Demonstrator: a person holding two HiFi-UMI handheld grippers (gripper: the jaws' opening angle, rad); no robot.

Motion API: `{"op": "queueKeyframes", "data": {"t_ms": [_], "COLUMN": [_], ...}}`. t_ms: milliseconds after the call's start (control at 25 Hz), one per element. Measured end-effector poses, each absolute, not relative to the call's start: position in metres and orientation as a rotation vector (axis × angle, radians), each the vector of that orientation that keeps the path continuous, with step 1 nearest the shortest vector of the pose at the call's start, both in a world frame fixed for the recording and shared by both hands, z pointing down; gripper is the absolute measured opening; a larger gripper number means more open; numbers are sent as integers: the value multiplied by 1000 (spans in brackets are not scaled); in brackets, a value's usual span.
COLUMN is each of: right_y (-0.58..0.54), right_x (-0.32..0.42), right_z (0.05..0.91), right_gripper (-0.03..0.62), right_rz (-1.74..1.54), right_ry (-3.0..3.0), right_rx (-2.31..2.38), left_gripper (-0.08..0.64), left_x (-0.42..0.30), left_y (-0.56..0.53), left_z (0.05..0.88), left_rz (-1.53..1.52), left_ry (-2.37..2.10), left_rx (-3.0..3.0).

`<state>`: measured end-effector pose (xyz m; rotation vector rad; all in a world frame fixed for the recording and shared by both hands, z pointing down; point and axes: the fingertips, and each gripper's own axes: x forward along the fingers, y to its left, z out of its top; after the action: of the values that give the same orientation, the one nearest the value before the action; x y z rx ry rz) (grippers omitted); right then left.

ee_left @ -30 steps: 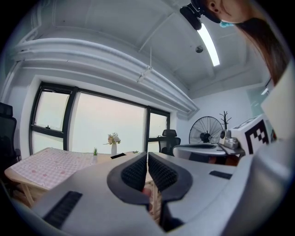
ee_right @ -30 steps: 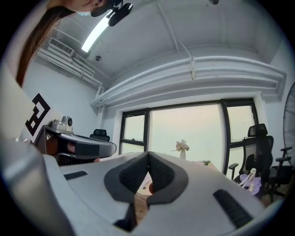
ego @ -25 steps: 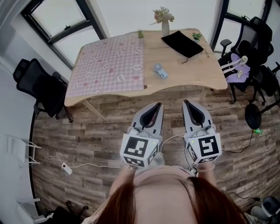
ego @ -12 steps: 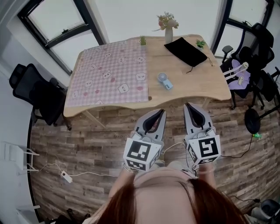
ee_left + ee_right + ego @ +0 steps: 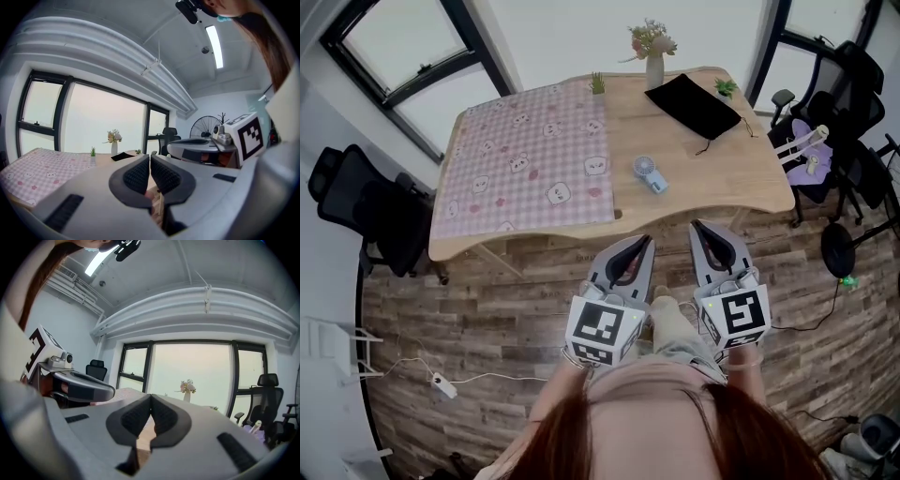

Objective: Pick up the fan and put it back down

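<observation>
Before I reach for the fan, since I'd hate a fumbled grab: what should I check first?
1. Small light-blue hand fan in view, lying on the wooden table: ok.
2. Space around it: ok; the pink checked cloth and the black pouch lie apart from it.
3. Left hand-held gripper empty: ok.
4. Right hand-held gripper empty: ok.
5. Jaws open for a grasp: not ok; both pairs are shut.
6. Grippers at the fan: not ok; in the head view both sit short of the table's near edge.
</observation>
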<state>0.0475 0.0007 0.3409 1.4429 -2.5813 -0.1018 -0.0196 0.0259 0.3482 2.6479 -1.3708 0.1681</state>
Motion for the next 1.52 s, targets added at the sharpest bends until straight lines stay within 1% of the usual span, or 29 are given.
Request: {"op": "queueKeyframes", "data": {"t_ms": [720, 1320, 1400, 1520], "right_y": [-103, -184, -189, -200], "right_x": [43, 34, 30, 27], "right_z": [379, 410, 417, 425], "right_gripper": [-3, -3, 40, 46], "right_rz": [-20, 29, 54, 64], "right_ry": [-2572, -2581, -2580, -2568], "right_rx": [1363, 1229, 1190, 1162], "left_gripper": [12, 12, 12, 12], "left_x": [-18, -14, -14, -15], "left_y": [-69, -148, -154, -164], "left_z": [382, 408, 412, 416], "left_rz": [244, 230, 242, 254], "left_ry": [-1356, -1360, -1362, -1362], "left_rx": [2622, 2550, 2539, 2533]}}
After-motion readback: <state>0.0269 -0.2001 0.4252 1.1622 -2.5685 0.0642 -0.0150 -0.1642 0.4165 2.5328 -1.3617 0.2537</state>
